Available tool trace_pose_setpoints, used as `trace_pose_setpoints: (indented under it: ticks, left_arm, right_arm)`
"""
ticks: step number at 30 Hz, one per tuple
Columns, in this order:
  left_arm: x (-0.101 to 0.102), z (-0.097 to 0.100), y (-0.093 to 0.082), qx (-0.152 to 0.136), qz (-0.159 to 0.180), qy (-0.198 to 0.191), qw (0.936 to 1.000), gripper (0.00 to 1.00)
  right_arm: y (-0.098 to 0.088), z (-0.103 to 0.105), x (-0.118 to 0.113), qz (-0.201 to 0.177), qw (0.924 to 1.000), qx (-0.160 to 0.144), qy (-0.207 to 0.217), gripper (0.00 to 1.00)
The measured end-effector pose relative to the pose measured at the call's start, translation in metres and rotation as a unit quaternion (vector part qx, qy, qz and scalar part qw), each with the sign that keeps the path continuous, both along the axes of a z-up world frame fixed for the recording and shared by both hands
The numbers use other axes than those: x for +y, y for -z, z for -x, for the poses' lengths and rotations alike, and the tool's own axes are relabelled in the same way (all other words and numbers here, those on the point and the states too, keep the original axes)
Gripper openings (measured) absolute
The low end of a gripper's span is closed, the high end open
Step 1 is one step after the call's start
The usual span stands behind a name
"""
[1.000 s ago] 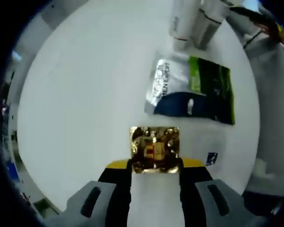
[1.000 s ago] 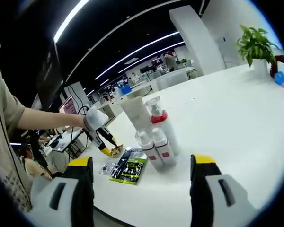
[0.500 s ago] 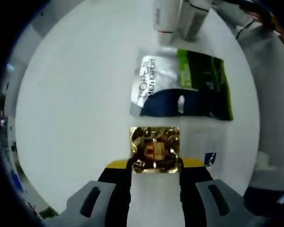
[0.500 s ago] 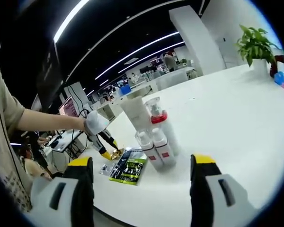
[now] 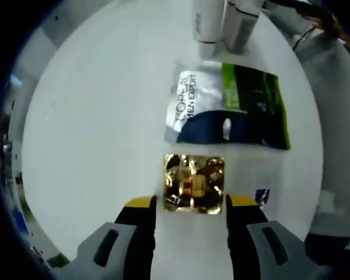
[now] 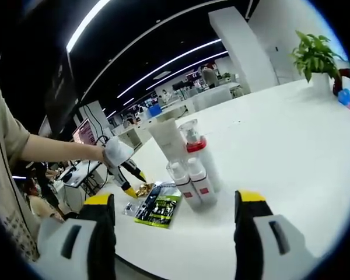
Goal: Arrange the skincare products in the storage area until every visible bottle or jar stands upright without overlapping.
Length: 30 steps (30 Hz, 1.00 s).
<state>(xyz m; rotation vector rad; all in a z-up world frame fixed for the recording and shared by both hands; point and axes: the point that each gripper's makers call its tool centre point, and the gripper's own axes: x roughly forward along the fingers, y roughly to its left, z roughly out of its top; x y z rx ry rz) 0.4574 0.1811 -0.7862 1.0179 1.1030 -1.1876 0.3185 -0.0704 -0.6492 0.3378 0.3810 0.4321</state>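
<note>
Left gripper view: left gripper [image 5: 189, 209] stands spread, gold sachet [image 5: 194, 183] lying flat just past its tips, beside the green pouch [image 5: 230, 107]. Back straight off. Right gripper [image 6: 174, 217] hangs spread near the upright bottles [image 6: 189, 169].

A: Where do the bottles [image 6: 192, 172] stand?
B: Upright, clustered close together on the white table [image 6: 291, 146]. A gold sachet [image 5: 194, 182] and a green-and-silver sachet [image 5: 230, 108] lie flat beside them

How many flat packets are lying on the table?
2: a gold packet just ahead of the left claw, and a silver-and-green packet beyond it, near the bottles.
</note>
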Motion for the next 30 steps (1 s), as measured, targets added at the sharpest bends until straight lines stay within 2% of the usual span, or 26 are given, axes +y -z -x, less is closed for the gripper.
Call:
trace_pose_setpoints:
  ticks: [5,13,19,22,23,27,29,30]
  left_arm:
    - [0.003,-0.002,-0.003,-0.007,0.001,-0.006,1.0,0.5]
    - [0.007,-0.003,-0.014,-0.018,0.013,-0.029,0.9993,0.52]
    - [0.01,0.002,-0.03,-0.035,0.039,-0.075,0.9958,0.57]
    - [0.008,0.007,-0.044,-0.064,0.068,-0.11,0.9895,0.63]
    - [0.007,0.008,-0.045,-0.066,0.072,-0.114,0.9886,0.65]
    - [0.008,0.024,-0.054,-0.076,0.112,-0.163,0.9774,0.71]
    - [0.011,0.033,-0.058,-0.083,0.127,-0.19,0.9701,0.73]
    - [0.013,0.037,-0.058,-0.084,0.138,-0.211,0.9641,0.74]
  right_arm:
    - [-0.001,0.0,0.001,0.0,1.0,-0.001,-0.001,0.85]
    - [0.0,0.0,0.001,0.0,1.0,-0.003,-0.007,0.85]
    - [-0.001,0.0,0.003,0.002,0.9999,-0.007,-0.014,0.85]
    - [-0.002,0.001,0.004,0.004,0.9998,-0.011,-0.015,0.85]
    - [-0.003,0.001,0.004,0.006,0.9998,-0.013,-0.014,0.86]
    - [-0.004,0.001,0.003,0.005,0.9998,-0.016,-0.013,0.88]
    - [-0.005,0.002,0.005,0.006,0.9996,-0.02,-0.017,0.88]
    - [-0.006,0.002,0.006,0.007,0.9996,-0.021,-0.019,0.88]
